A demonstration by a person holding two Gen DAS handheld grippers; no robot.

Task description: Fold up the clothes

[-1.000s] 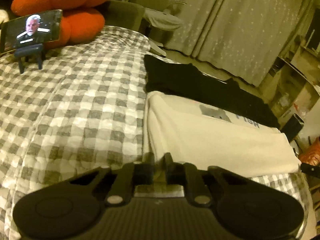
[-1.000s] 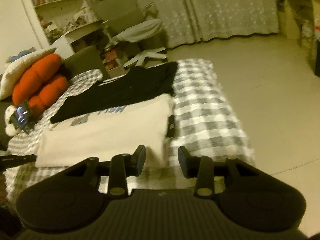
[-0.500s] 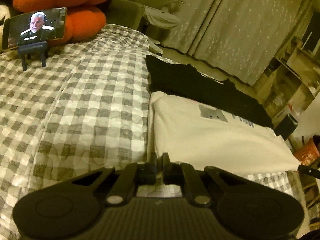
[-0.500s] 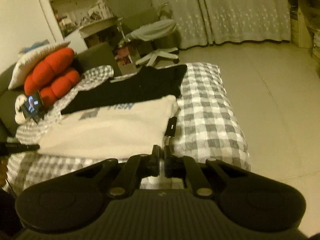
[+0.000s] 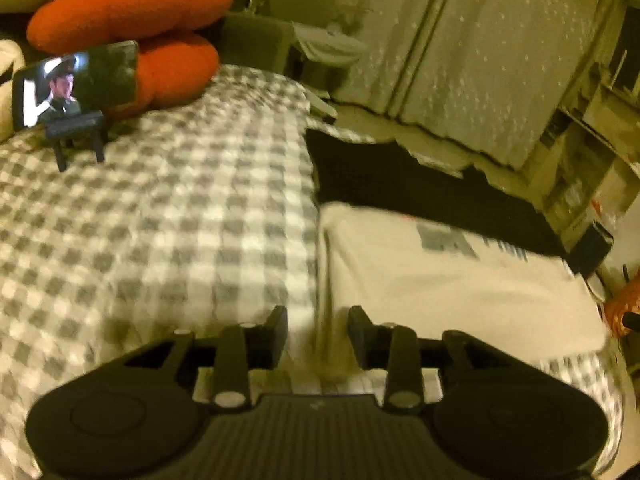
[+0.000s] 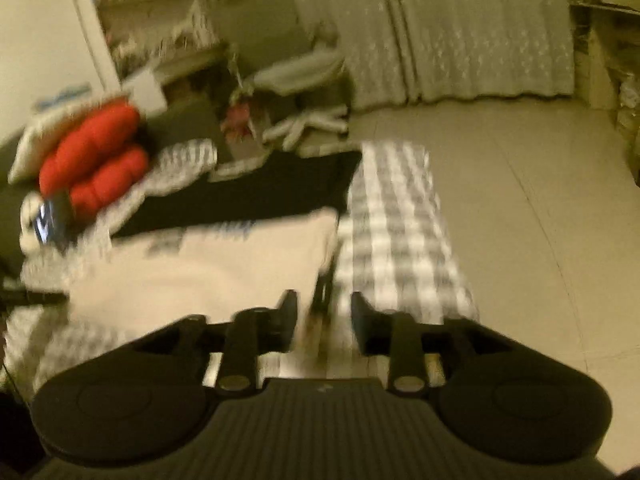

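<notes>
Now, in the left wrist view, the left gripper (image 5: 318, 326) is standing with its jaws apart where half a second ago they were pressed together, and it is hovering empty over the near left corner of the cream shirt (image 5: 452, 280), straddling that garment's left edge. The shirt is lying folded into a flat oblong along the right side of the checked bed (image 5: 160, 232), its printed face up, with the black garment (image 5: 420, 188) lying flat just beyond it toward the bed's far edge. Counting here: one cream shirt, one black garment, one phone on a stand (image 5: 76, 92) near the far left corner, and two orange cushions (image 5: 136, 4) behind it. In the right wrist view, much blurred, the right gripper (image 6: 324, 318) is likewise showing its jaws parted after being closed a moment back, holding nothing, at the cream shirt's (image 6: 208, 264) near right corner, where a small dark tag (image 6: 325, 284) is lying at the edge. Both openings suggest a release, so this fold is likely being left as it lies. One black garment (image 6: 256, 196) is showing beyond it.
</notes>
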